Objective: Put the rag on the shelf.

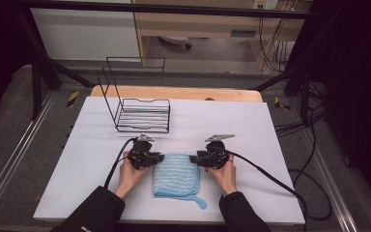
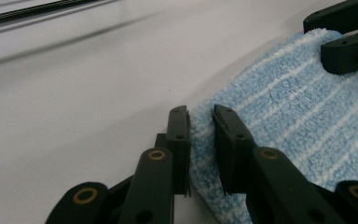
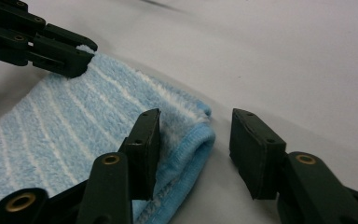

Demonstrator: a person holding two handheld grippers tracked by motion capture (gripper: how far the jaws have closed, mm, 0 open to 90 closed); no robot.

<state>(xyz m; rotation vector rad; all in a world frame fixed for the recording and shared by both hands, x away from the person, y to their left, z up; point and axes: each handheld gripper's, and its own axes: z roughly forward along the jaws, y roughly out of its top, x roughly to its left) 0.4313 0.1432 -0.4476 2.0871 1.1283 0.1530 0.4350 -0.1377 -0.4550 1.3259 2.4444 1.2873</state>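
- Blue towel [image 1: 176,175] lies folded on counter [image 1: 251,125], between both hands.
- Left hand-held gripper [image 2: 200,122] pinches far-left corner, anchoring it.
- Right hand-held gripper [image 3: 196,135] half-wide, straddling far-right corner w/o pressing; likely prepping a lift.

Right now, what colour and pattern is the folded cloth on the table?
The cloth is light blue with thin white stripes, clearest in the right gripper view.

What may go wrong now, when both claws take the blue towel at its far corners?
1. The right claw is open; one pad rests on the towel, the other stands off its corner, so it may close on one layer or miss.
2. The left claw holds only a thin edge, which might slip out when lifted.
3. The rack stands close behind, so a lifted towel might catch on it.
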